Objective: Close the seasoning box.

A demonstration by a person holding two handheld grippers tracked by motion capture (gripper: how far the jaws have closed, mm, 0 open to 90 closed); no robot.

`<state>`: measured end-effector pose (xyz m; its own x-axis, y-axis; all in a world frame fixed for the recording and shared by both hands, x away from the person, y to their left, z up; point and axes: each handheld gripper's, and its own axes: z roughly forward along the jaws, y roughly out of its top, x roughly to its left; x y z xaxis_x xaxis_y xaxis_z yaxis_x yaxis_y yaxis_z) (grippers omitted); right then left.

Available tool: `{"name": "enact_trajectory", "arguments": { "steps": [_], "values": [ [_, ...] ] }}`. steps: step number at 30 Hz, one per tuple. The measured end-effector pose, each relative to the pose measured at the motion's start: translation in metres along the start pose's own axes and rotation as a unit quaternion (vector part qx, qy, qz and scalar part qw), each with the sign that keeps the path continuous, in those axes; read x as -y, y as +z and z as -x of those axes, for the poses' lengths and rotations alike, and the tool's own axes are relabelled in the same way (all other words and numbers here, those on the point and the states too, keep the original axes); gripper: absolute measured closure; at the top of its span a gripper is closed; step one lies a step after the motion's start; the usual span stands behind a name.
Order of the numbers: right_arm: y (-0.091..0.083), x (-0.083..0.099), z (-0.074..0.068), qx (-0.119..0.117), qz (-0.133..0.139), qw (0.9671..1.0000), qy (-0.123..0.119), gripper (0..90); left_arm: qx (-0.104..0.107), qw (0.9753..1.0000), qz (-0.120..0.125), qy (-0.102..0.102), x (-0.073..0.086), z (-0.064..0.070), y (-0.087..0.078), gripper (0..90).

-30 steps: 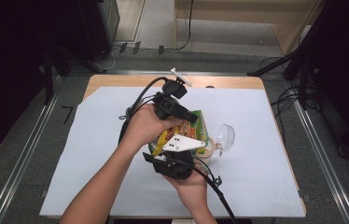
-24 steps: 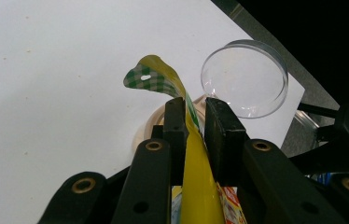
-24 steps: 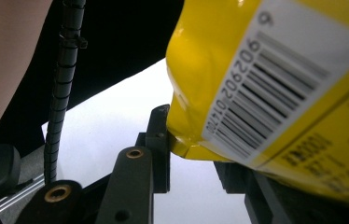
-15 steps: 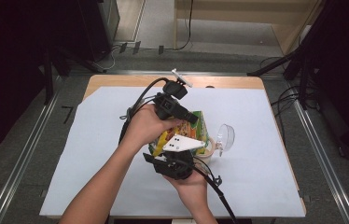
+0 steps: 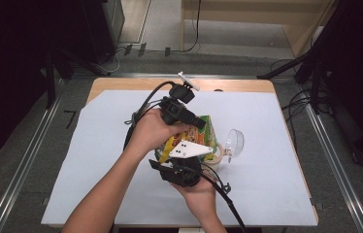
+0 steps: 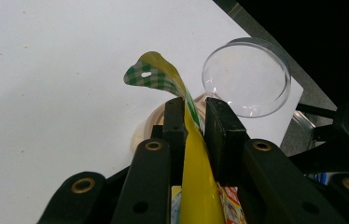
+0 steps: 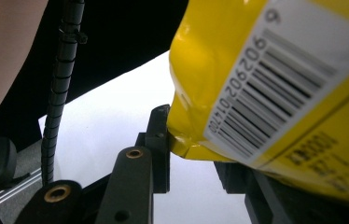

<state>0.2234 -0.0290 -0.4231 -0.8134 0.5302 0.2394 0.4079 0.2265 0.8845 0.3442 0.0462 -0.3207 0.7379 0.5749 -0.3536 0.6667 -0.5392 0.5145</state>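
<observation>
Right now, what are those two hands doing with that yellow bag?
A person is holding a yellow snack bag up over the white-covered table with two hand-held tongs. The left tongs are shut on the bag's green-checked top edge. The right tongs pinch a bottom corner, beside the barcode. Just behind the bag stands a clear plastic cup with its round lid flipped up. The bag looks as if it is being held over that cup, perhaps to pour.

White sheet covering most of the wooden table, bare wood strip along the far edge, grey floor around, metal rails beside both side edges, dark stands beyond.
</observation>
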Motion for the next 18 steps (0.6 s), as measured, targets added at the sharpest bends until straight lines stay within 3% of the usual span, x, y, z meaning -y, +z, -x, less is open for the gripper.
{"name": "enact_trajectory", "arguments": {
  "steps": [18],
  "values": [
    [0.0014, 0.0039, -0.0005, 0.003, 0.002, 1.0, -0.008, 71.2, 0.003, 1.0, 0.001, 0.0, 0.0035, -0.0012, 0.0004, 78.6]
  ]
}}
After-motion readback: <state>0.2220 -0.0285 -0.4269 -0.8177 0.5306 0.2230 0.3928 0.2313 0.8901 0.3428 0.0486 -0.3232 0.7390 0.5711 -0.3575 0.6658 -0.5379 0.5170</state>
